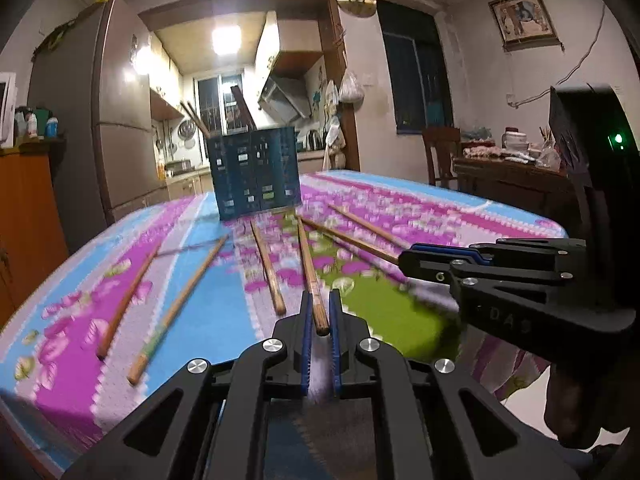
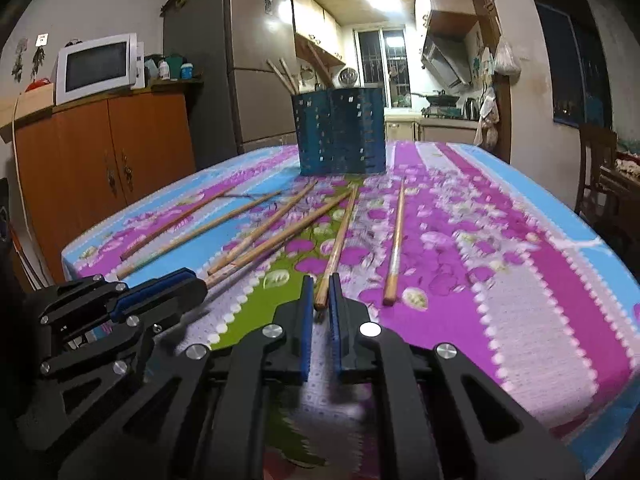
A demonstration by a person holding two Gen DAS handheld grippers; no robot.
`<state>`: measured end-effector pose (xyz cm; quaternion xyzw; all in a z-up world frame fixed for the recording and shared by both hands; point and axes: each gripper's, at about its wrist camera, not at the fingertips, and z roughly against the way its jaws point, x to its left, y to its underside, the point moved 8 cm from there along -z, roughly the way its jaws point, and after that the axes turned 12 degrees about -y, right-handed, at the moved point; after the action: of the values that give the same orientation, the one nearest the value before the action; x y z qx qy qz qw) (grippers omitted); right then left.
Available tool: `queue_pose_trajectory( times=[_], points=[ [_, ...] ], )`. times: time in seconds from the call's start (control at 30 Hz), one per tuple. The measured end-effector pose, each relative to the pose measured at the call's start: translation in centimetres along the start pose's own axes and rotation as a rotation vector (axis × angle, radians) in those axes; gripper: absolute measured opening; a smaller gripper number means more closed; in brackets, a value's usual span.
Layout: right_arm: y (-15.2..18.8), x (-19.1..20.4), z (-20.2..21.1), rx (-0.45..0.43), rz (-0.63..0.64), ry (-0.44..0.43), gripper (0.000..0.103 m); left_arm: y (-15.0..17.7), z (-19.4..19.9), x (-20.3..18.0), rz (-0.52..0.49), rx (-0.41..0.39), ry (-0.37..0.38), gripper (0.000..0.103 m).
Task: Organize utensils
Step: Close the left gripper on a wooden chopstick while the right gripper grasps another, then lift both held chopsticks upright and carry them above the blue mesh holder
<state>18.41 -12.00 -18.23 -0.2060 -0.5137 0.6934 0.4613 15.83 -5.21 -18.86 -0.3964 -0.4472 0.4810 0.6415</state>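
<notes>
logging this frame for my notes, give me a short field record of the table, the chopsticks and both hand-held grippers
surface: table with floral cloth
holder: blue perforated holder, upright at the far side, a few chopsticks already inside
loose chopsticks: six lying on the cloth
left hand-held gripper: shut on the near end of one chopstick
right hand-held gripper: shut on the near end of another chopstick

Chopsticks (image 2: 394, 240) lie before the holder (image 2: 340, 132) on the table (image 2: 520, 280).

Both tongs, left (image 1: 319, 312) and right (image 2: 320, 294), point slightly downward side by side, each nearly closed.
</notes>
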Motion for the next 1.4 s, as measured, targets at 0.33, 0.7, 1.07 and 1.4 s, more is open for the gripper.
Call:
queue_pose_trajectory(
  times=[0.33, 0.7, 1.07, 1.4],
  points=[
    [-5.9, 1.5, 4.8, -0.112, 0.088, 0.006, 0.005, -6.2, 3.6, 1.8, 0.045, -0.134, -0.007, 0.008],
    [-12.0, 2.2, 6.8, -0.185, 0.176, -0.007, 0.005, -12.1, 4.4, 3.0, 0.061, -0.232, -0.008, 0.008],
    [-18.5, 0.2, 5.5, -0.176, 0.178, -0.057, 0.005, -17.6, 1.6, 3.9, 0.095, -0.216, 0.033, 0.008],
    [-20.8, 0.0, 3.5, -0.144, 0.193, -0.067, 0.005, -20.7, -0.1, 4.6, 0.089, -0.195, 0.04, 0.008]
  ],
)
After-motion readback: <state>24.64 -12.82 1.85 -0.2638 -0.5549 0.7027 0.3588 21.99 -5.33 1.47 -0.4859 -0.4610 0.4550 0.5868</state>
